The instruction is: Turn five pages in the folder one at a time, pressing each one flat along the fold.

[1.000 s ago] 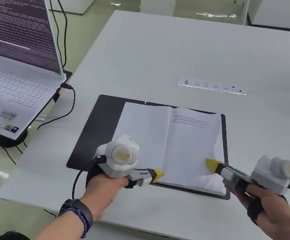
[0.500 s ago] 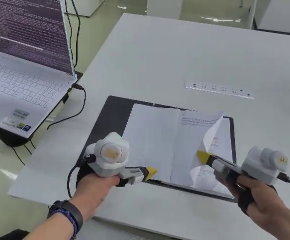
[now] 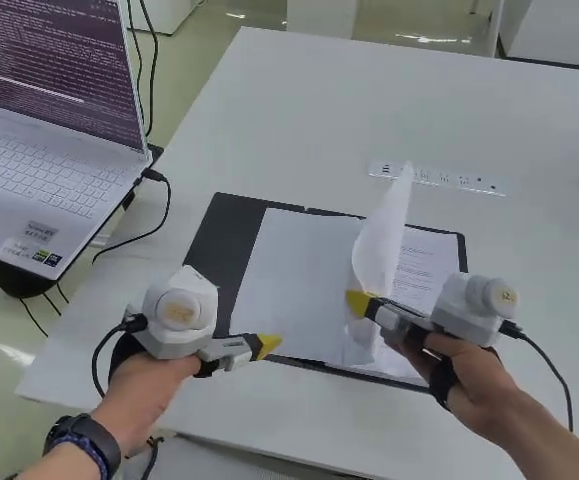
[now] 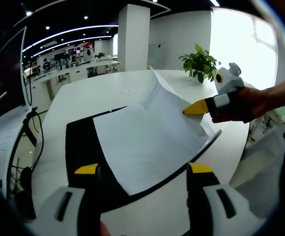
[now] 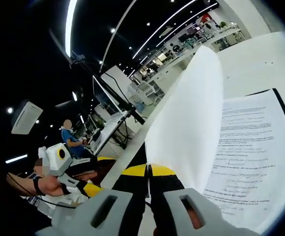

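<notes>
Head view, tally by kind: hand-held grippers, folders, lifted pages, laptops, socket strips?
hand-held gripper: 2 (left hand-held gripper, right hand-held gripper)
folder: 1
lifted page: 1
laptop: 1
socket strip: 1
Total: 6

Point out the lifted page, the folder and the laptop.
page point(image 3: 379, 240), head view: middle of the raised sheet.
folder point(image 3: 224, 240), head view: bare black left cover.
laptop point(image 3: 39, 180), head view: keyboard.
</notes>
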